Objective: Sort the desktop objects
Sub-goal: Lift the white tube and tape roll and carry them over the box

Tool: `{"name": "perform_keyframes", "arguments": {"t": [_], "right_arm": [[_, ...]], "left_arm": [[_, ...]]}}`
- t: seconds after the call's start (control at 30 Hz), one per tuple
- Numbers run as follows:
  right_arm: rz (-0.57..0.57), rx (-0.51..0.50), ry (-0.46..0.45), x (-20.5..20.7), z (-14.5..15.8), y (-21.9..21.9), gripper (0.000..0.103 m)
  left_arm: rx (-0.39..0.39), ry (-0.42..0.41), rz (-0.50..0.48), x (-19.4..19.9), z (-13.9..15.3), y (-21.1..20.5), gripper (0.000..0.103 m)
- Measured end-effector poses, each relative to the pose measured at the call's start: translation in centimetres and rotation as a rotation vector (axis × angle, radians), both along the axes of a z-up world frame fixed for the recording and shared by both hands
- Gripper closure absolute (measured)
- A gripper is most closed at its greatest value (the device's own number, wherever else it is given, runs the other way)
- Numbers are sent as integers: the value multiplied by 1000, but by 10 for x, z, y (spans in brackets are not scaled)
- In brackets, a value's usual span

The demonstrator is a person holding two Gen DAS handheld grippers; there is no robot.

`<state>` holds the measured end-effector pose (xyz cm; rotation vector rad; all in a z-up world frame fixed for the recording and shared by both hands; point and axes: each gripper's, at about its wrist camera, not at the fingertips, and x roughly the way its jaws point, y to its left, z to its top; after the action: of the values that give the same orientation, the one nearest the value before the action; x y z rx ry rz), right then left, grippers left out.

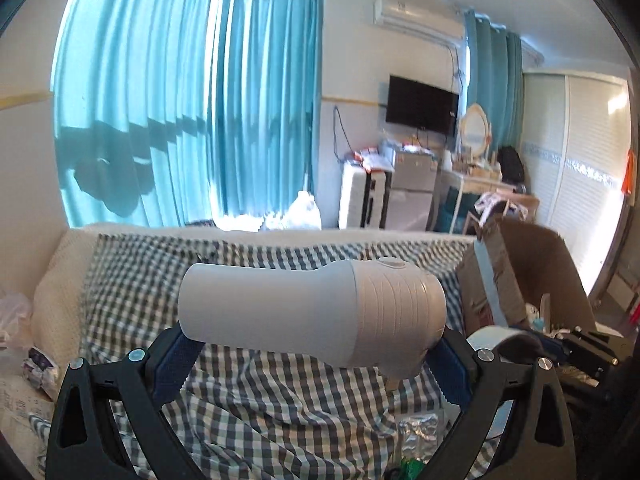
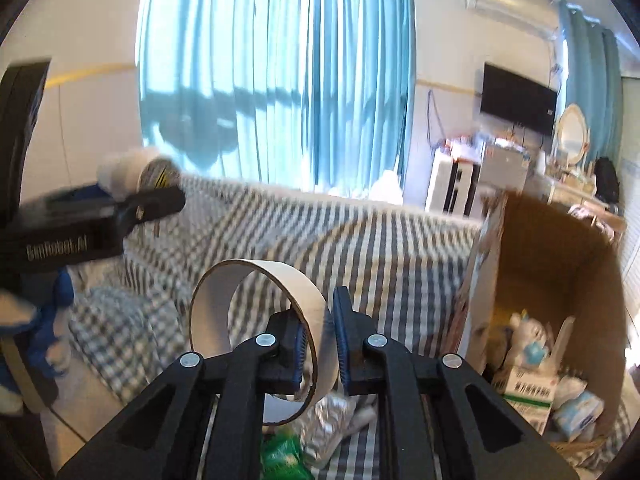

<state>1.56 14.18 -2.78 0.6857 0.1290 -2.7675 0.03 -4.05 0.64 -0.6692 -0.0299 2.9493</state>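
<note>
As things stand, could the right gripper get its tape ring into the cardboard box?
Probably yes. The right gripper is shut on the tape ring, and the cardboard box stands open just to its right, with nothing visible between them. The box already holds some items, but room remains.

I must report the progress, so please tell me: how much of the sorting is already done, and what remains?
Done: the cardboard box already holds several small packages. In hand: the left gripper grips a white flashlight-like device, and the right gripper pinches the wall of a tape roll; both are above the checkered cloth. Left: a foil pack and a green packet lie on the cloth.
</note>
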Motion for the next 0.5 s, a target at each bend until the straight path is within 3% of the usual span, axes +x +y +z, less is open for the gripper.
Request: {"name": "perform_keyframes", "arguments": {"t": [0.27,0.5], "right_arm": [[-22,-69,167,10,60,-3,90],[-27,-100,220,24,78,-3,90]], "left_arm": [[34,157,77,44,47,-7,3],[65,255,107,60,60,-7,2]]}}
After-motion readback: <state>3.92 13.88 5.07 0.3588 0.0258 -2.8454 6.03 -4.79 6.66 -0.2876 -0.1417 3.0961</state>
